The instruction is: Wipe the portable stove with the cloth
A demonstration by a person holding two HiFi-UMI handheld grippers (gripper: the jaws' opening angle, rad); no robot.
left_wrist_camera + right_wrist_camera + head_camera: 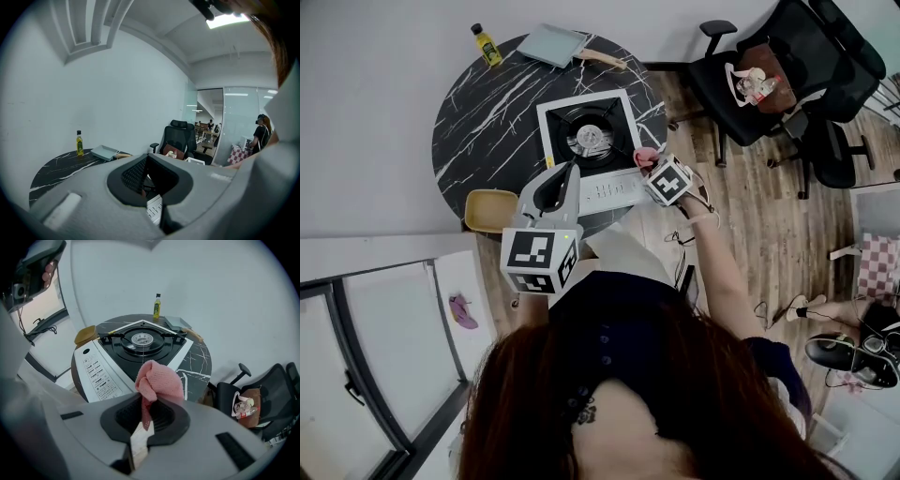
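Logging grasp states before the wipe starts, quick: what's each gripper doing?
Left gripper: closed, empty.
Right gripper: closed on the pink cloth.

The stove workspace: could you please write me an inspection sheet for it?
Surface: round black marble table.
Job's things: stove on the table; pink cloth in the right gripper.
Clutter: bottle and tray at the far edge.
Grippers: left gripper shut, empty; right gripper shut on cloth, beside the stove.
Cables: loose cord on the floor.
Surroundings: office chairs, wood floor.
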